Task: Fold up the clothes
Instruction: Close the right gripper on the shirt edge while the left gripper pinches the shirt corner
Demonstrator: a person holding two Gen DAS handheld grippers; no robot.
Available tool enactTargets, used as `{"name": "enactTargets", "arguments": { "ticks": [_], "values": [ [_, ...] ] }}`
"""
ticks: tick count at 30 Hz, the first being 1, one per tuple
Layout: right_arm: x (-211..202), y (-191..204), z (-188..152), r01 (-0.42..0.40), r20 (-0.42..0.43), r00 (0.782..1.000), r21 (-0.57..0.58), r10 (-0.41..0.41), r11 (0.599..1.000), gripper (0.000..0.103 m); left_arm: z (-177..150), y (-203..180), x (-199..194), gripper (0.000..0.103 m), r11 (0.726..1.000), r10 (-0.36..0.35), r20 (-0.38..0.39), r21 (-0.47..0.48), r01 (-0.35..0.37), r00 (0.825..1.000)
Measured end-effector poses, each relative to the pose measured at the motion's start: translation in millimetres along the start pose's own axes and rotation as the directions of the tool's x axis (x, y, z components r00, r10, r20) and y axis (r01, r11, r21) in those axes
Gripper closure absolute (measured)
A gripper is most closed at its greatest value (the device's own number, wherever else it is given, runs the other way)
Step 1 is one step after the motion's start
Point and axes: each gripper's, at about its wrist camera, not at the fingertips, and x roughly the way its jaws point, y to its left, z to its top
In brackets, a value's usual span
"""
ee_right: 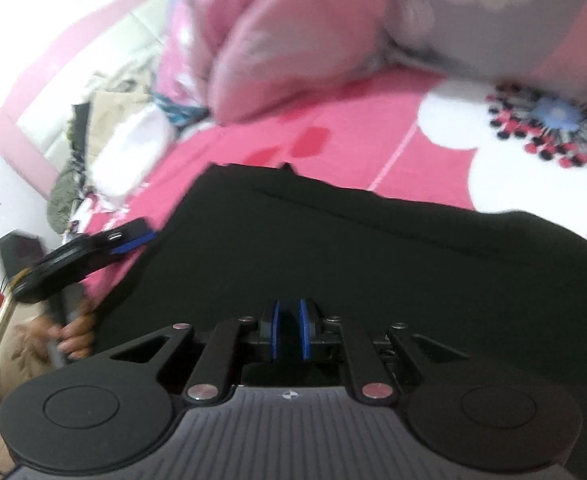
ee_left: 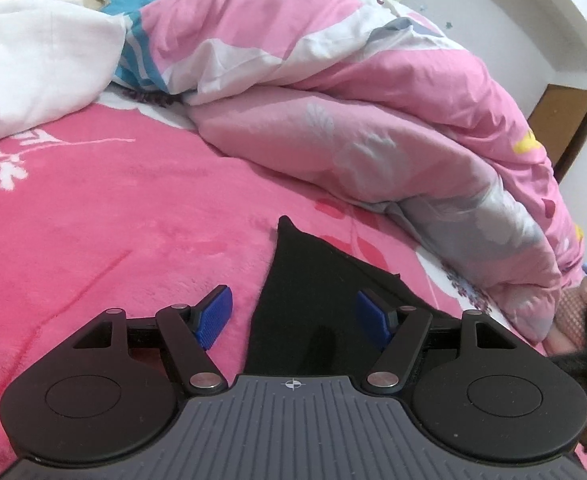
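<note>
The black garment (ee_right: 333, 248) lay spread flat on the bed (ee_left: 93, 220), over the pink fleece blanket, with a heaped pink quilt (ee_left: 333, 120) beyond it and a white cloth (ee_left: 41, 64) off to the far left. In the left wrist view one pointed corner of it (ee_left: 293, 300) ran forward between the blue pads, its tip reaching out over the pink.

The left tongs (ee_left: 293, 318) stood wide, one pad over the bare blanket and the other over the black cloth, pressing on nothing. The right tongs (ee_right: 289, 330) stood narrow, a thin gap showing between the pads; whether a fold of the dark fabric sat in that gap could not be made out against the black beneath. That view was smeared by motion, and the left tongs (ee_right: 133, 236) showed in it at the garment's left edge, with the hand (ee_right: 73, 336) gripping the handle below.

The cloth looked soft, limp and light, likely to sag and drape the moment it was lifted, with no stiffness to hold a crease by itself. It seemed matte rather than slick, so the ribbed pads should bite well on a single or doubled layer. The sensible places to take hold were the corners and hems: the pointed corner ahead of the left tongs, and the matching edge on the right, pinching fabric only and not the fleece under it
</note>
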Motion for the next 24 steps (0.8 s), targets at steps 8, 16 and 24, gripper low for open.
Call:
{"name": "enactTargets", "arguments": {
  "ticks": [8, 16, 24],
  "values": [
    [4, -41, 39, -0.069, 0.221, 0.975, 0.193, 0.025, 0.979, 0.092, 2, 6, -7, 0.034, 0.999, 0.022, 0.038, -0.048, -0.02, 0.999],
    [26, 38, -15, -0.317, -0.245, 0.93, -0.155, 0.275, 0.936, 0.081, 8, 14, -13, 0.034, 0.994, 0.049, 0.053, -0.102, -0.044, 0.997],
    [66, 21, 30, -0.116, 0.003, 0.993, -0.04, 0.116, 0.992, 0.084, 7, 15, -13, 0.034, 0.994, 0.062, 0.055, -0.094, -0.057, 0.997]
  ]
}}
